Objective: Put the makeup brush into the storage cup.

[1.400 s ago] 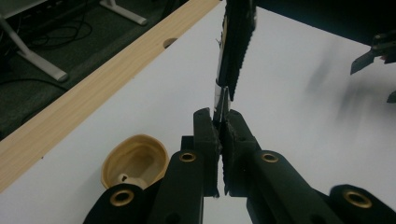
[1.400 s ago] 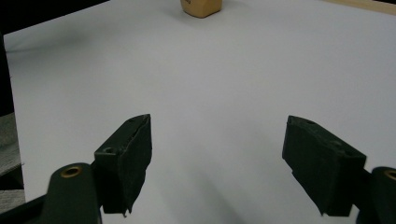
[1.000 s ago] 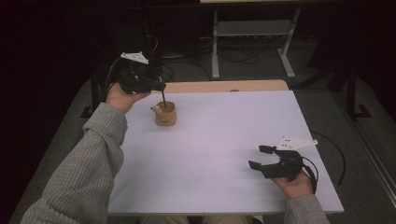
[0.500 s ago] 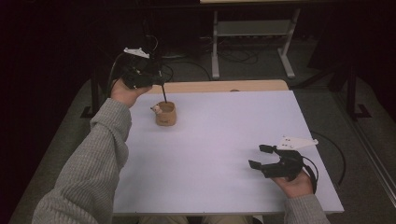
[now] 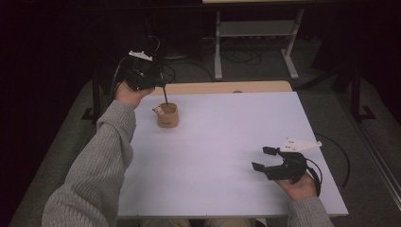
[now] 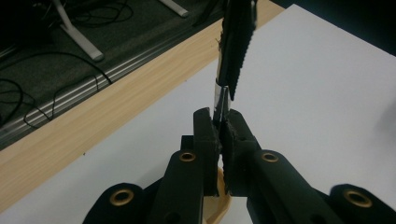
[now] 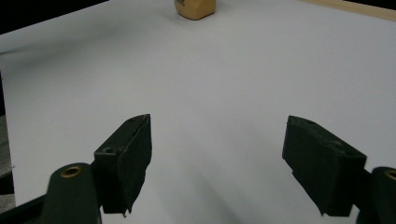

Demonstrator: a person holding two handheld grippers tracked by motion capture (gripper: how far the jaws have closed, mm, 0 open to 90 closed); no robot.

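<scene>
One tan cup (image 5: pixel 168 115) upper left; left gripper (image 5: pixel 158 85) above it pinches one black pen (image 5: pixel 166 96), right gripper (image 5: pixel 265 158) gapes empty lower right.

cup (image 7: pixel 195 8) cut off at top, tool (image 6: pixel 233 51) tip cropped

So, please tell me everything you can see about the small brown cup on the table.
The cup is small and tan, wooden-looking, and stands upright on the white table, at its far left part. Something small and pale sits at its left rim; what it is cannot be told. A thin dark pen, clamped in the shut left gripper, hangs tip-down over its mouth. Whether the tip touches the cup is unclear.
</scene>
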